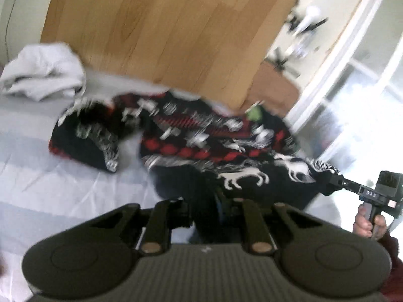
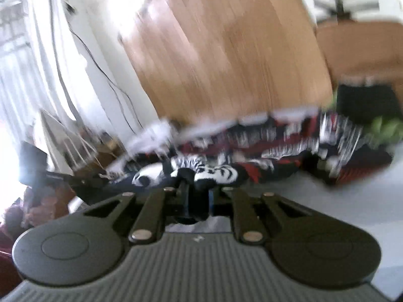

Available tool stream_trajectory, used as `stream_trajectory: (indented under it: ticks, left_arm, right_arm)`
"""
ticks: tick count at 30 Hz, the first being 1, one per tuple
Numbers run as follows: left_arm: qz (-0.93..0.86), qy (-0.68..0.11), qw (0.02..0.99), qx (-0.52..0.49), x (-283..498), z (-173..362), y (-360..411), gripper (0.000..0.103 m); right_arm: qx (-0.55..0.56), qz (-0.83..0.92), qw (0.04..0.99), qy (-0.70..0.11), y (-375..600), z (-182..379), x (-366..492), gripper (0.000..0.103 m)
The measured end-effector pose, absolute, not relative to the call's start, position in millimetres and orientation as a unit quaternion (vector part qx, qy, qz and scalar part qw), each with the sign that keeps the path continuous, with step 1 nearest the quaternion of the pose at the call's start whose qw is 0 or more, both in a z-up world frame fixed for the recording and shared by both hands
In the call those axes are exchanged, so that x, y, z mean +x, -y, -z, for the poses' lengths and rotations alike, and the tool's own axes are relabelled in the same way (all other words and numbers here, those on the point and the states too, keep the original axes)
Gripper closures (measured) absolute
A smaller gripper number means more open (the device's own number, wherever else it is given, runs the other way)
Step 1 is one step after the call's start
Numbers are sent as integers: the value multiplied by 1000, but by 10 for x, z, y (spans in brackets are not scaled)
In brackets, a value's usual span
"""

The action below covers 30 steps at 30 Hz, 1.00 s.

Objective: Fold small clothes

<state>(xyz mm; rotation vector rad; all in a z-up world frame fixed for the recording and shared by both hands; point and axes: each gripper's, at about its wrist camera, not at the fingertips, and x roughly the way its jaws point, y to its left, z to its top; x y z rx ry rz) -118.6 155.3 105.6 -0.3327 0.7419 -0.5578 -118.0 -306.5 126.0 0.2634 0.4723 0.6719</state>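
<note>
A small black knit sweater (image 1: 201, 136) with red bands and white animal figures lies partly bunched on the pale striped bed sheet (image 1: 50, 188). My left gripper (image 1: 204, 198) is shut on its dark near hem, which is lifted off the sheet. At the right edge of the left wrist view my right gripper (image 1: 336, 178) pinches the hem's other corner, with a hand (image 1: 365, 224) on its grip. In the right wrist view the right gripper (image 2: 192, 178) is shut on a bunched fold of the sweater (image 2: 252, 151). The hem runs taut between the two grippers.
A crumpled white cloth (image 1: 42, 73) lies at the far left of the bed. A wooden board (image 1: 163, 25) stands behind the bed. A bright glass door (image 1: 365, 80) is at the right. Something green (image 2: 385, 128) and a black box (image 2: 367, 100) sit beyond the sweater. Cables (image 2: 100, 68) hang on the wall.
</note>
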Motion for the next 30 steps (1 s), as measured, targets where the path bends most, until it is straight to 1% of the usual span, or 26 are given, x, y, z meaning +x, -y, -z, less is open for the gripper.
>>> stream_trajectory:
  ticks: [2, 3, 4, 5, 6, 7, 8, 9, 11, 15, 16, 17, 19, 22, 24, 25, 26, 27, 28, 29, 30]
  left_arm:
    - [291, -352, 875, -160, -1311, -1123, -1572, 87]
    - [296, -355, 874, -152, -1365, -1118, -1556, 82]
    - [295, -363, 873, -137, -1407, -1077, -1514, 81]
    - [290, -376, 872, -122, -1424, -1010, -1465, 67]
    - [277, -395, 870, -106, -1416, -898, -1424, 50]
    - [255, -414, 868, -97, -1374, -776, -1406, 48]
    - [235, -432, 866, -95, -1312, -685, -1408, 48]
    - [211, -452, 861, -97, -1247, -587, -1435, 51]
    - [164, -471, 860, -107, -1119, -490, -1540, 51]
    - [124, -442, 878, -133, -967, -672, -1717, 48]
    - [118, -429, 885, -137, -929, -744, -1734, 48]
    - [117, -420, 889, -140, -902, -790, -1732, 48]
    - [119, -401, 897, -144, -822, -873, -1677, 45]
    - [131, -391, 899, -148, -689, -897, -1543, 43]
    - [142, -389, 898, -146, -565, -853, -1421, 42]
    - [147, -387, 899, -144, -502, -823, -1356, 41]
    - [152, -386, 898, -143, -438, -776, -1303, 41]
    - [154, -390, 897, -144, -341, -717, -1241, 41]
    - [152, -398, 893, -145, -250, -643, -1181, 41]
    - [149, -406, 890, -144, -187, -582, -1123, 41]
    - [147, -413, 887, -144, -139, -536, -1066, 41]
  right_arm:
    - [110, -332, 906, -237, 3154, -1356, -1301, 86]
    - [95, -333, 905, -249, 3179, -1337, -1357, 84]
    - [82, -336, 900, -264, 3184, -1285, -1392, 77]
    - [75, -339, 894, -283, 3188, -1201, -1409, 67]
    - [66, -340, 887, -304, 3199, -1078, -1405, 60]
    - [60, -329, 889, -314, 3208, -990, -1415, 50]
    - [55, -304, 895, -322, 3251, -883, -1387, 50]
    - [61, -284, 899, -327, 3294, -819, -1335, 50]
    - [101, -242, 908, -326, 3486, -723, -1179, 50]
    - [139, -132, 935, -299, 3745, -706, -822, 49]
    - [144, -110, 938, -294, 3761, -693, -753, 45]
    - [151, -93, 940, -290, 3778, -668, -662, 38]
    - [170, -64, 942, -283, 3786, -576, -459, 30]
    - [182, -60, 941, -279, 3677, -420, -195, 23]
    - [181, -53, 942, -279, 3568, -309, -45, 22]
    - [181, -41, 942, -281, 3512, -251, 15, 25]
    - [180, -25, 941, -284, 3444, -247, -37, 52]
    - [168, -11, 942, -289, 3414, -207, 34, 74]
    - [143, 8, 946, -292, 3380, -208, 62, 90]
    - [109, 27, 950, -293, 3387, -256, 99, 90]
    - [81, 45, 957, -276, 3417, -355, 81, 90]
